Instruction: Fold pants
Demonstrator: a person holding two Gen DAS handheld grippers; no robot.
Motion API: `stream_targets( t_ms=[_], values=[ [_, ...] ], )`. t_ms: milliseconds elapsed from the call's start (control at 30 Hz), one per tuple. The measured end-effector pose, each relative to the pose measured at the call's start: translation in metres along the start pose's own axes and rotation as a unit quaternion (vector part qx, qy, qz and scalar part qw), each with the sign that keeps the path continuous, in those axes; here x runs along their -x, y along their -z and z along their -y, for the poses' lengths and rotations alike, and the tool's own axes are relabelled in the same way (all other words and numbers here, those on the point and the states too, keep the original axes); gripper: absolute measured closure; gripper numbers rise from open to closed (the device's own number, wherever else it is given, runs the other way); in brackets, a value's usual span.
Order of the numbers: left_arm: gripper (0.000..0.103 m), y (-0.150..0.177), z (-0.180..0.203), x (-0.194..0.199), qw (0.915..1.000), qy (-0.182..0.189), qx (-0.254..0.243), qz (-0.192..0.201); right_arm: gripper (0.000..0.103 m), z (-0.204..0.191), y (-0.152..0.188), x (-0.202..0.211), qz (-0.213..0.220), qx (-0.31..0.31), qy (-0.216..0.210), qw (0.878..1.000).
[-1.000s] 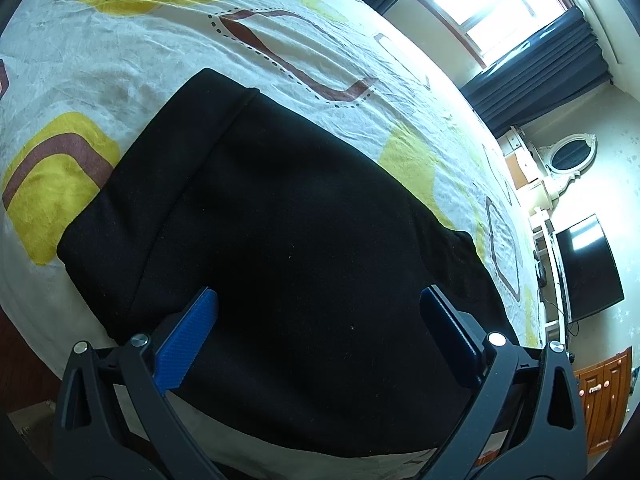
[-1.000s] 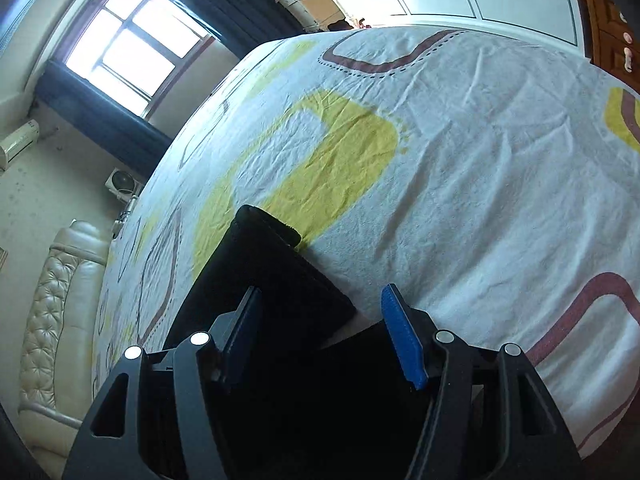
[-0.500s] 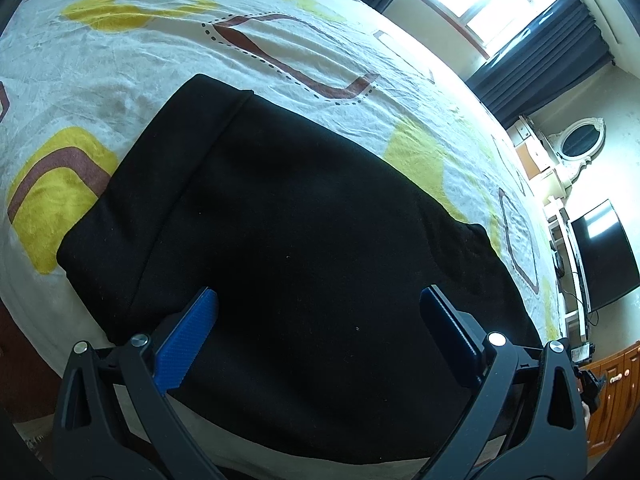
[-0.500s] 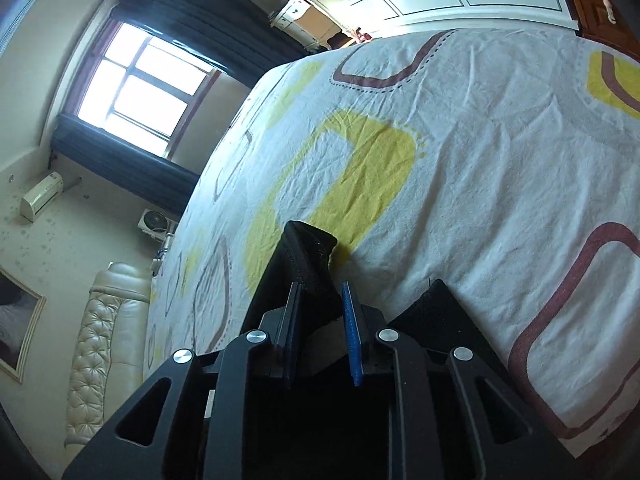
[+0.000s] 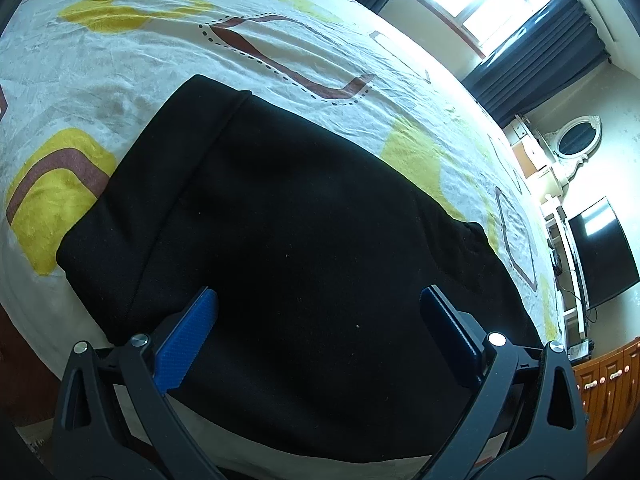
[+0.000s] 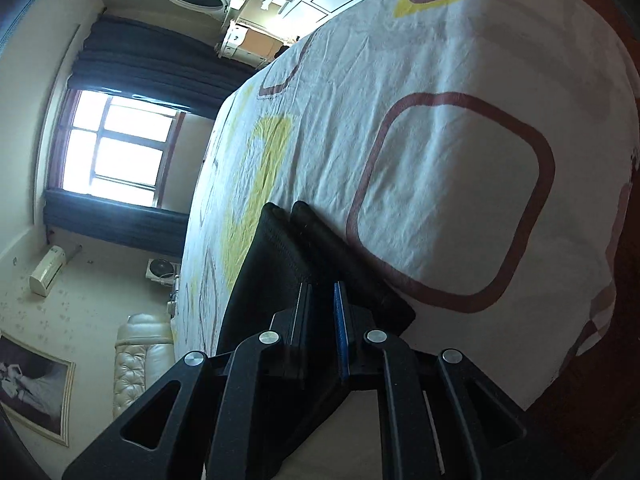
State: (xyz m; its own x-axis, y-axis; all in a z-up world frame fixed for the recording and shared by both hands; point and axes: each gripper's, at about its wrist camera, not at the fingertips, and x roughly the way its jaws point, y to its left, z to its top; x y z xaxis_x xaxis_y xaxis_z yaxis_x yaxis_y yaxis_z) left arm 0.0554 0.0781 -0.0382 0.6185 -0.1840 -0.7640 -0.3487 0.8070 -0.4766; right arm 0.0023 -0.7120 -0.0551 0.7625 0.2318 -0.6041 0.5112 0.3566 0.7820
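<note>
Black pants point(image 5: 288, 216) lie spread flat on the bed near its front edge. My left gripper point(image 5: 318, 322) is open, its blue pads hovering just above the cloth's near part and holding nothing. In the right wrist view my right gripper point(image 6: 322, 300) is shut on the end of the black pants point(image 6: 280, 248), which it holds lifted off the bed, two folded layers sticking out past the fingers.
The bed has a white sheet point(image 5: 132, 64) with yellow and brown shapes point(image 6: 452, 204). A window with dark curtains point(image 5: 532, 28), a television point(image 5: 600, 252), a wooden cabinet point(image 5: 604, 388) and a padded headboard point(image 6: 136, 360) surround it.
My right gripper closed on the pants' end and lifted and turned with it. My left gripper stayed open over the pants, shifting only slightly.
</note>
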Motion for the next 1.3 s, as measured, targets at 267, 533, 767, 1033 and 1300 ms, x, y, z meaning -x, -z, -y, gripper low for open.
stream_targets(
  t_ms=[267,533,767,1033,1300],
  values=[
    [0.003,0.000,-0.001,0.001,1.0000,0.005,0.006,-0.001,0.071,-0.004,0.030,-0.019,0.028,-0.040,-0.017,0.999],
    [0.003,0.002,-0.001,0.002,1.0000,0.008,0.004,0.001,0.095,0.002,0.026,-0.028,0.053,-0.061,-0.035,0.996],
    [0.003,0.000,-0.002,0.002,0.9999,0.011,0.007,-0.005,0.097,-0.024,0.018,0.029,0.102,-0.015,-0.023,0.994],
    [0.003,0.003,0.001,0.001,0.9999,0.001,-0.014,-0.002,0.065,0.032,0.029,-0.007,0.051,-0.107,-0.066,0.991],
    [0.003,0.002,-0.001,0.002,1.0000,0.006,-0.003,0.001,0.051,-0.020,0.078,-0.040,-0.048,-0.021,-0.116,0.992]
  ],
)
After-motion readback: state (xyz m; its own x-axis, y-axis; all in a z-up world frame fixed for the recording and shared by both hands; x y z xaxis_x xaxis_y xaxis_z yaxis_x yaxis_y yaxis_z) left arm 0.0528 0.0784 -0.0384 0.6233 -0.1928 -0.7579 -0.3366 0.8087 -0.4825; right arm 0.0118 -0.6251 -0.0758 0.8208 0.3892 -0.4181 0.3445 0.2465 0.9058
